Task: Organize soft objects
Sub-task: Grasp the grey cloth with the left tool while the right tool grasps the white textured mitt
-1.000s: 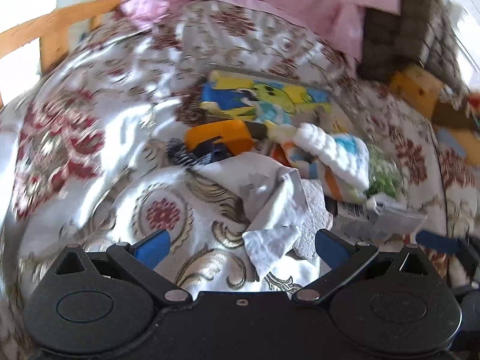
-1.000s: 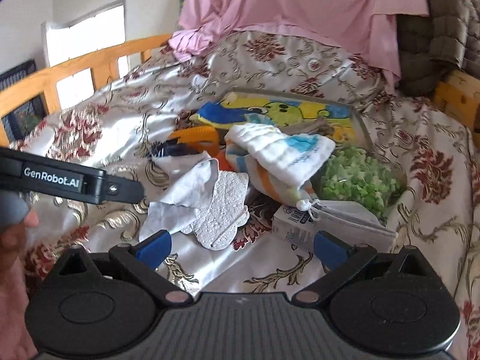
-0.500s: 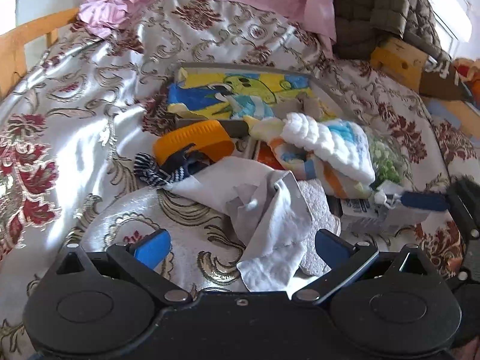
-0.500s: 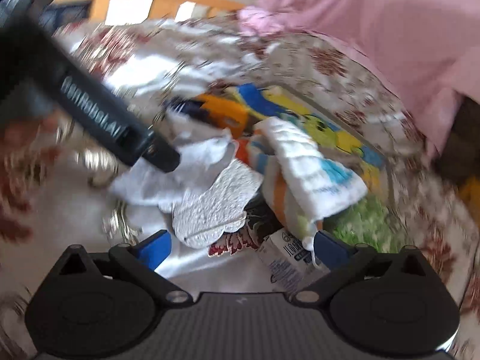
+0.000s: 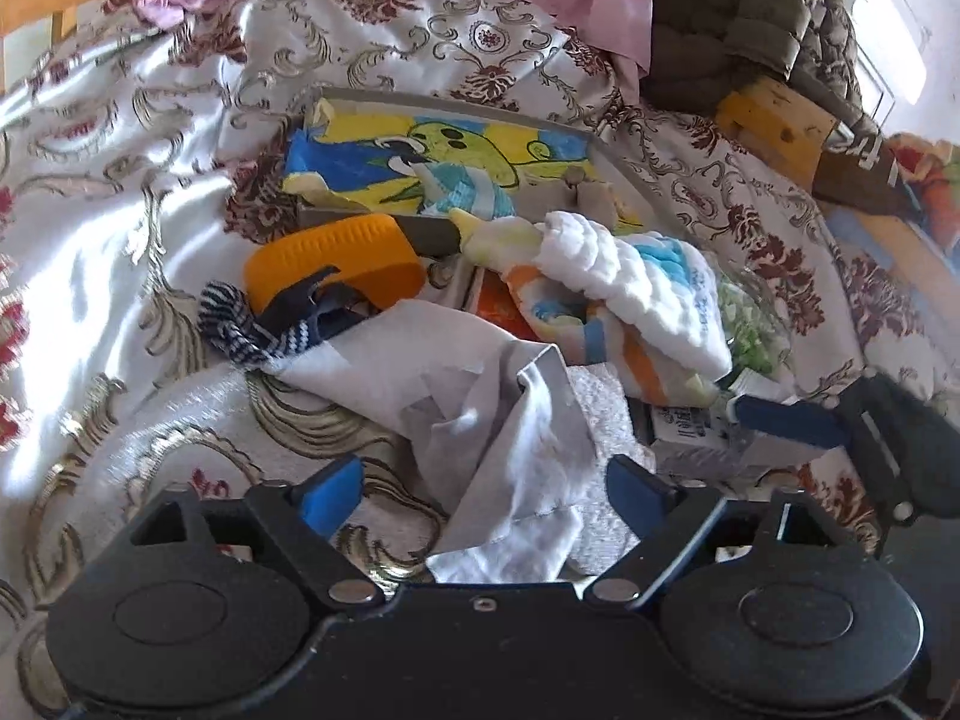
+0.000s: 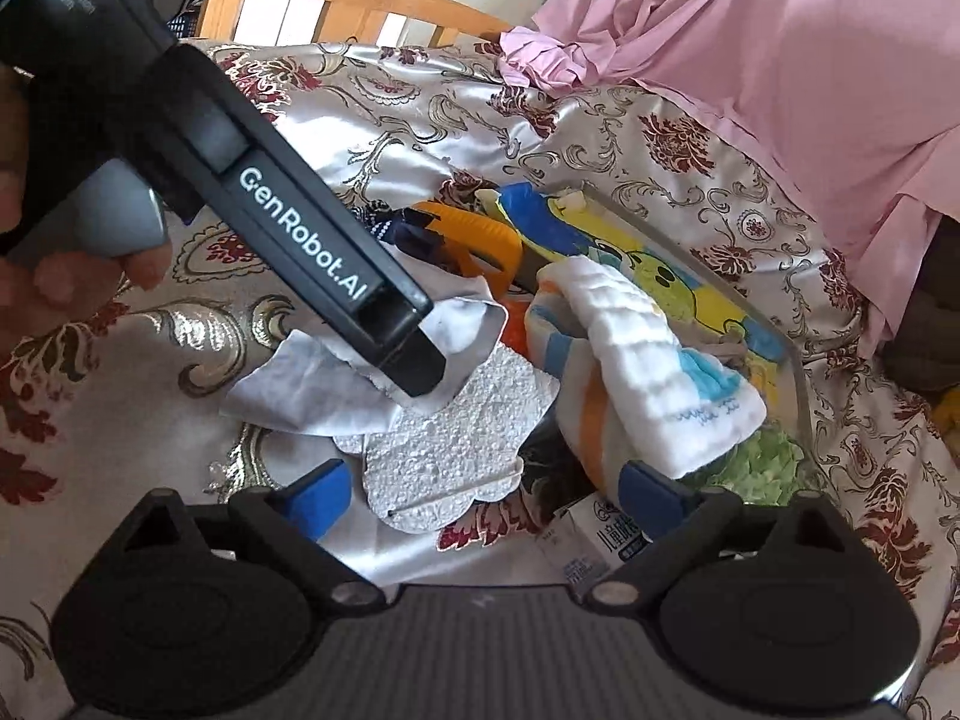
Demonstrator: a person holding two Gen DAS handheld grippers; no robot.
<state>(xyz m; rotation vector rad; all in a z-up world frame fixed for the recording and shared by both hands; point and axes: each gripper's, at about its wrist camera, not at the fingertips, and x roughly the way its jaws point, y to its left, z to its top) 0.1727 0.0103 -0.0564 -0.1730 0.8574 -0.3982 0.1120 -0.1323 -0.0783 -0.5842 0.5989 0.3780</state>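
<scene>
A: What does the left wrist view give that the right one lacks?

B: At two o'clock, a yellow wooden block and a dark quilted cushion. At four o'clock the right gripper's blue finger reaches in over a small carton.

A: And the right wrist view?

B: The left gripper's black body crossing from ten o'clock toward the centre, with a person's hand around its grey handle. The wooden bed frame sits at twelve o'clock.

A: Any writing?

B: "GenRobot.AI" in white along that black body; the carton's print is too small to read.

A: The fingers?

B: The left gripper stands open, its fingers having just narrowed a little, with the crumpled white cloth lying between them, unpressed. The right gripper is open too, just eased inward, over the white textured pad.

A: Where are the soft things?

B: Heaped mid-bed on the floral bedspread: the white cloth, the folded white quilted towel at three o'clock of it, a striped sock at ten, beside an orange lid and a cartoon tray.
</scene>
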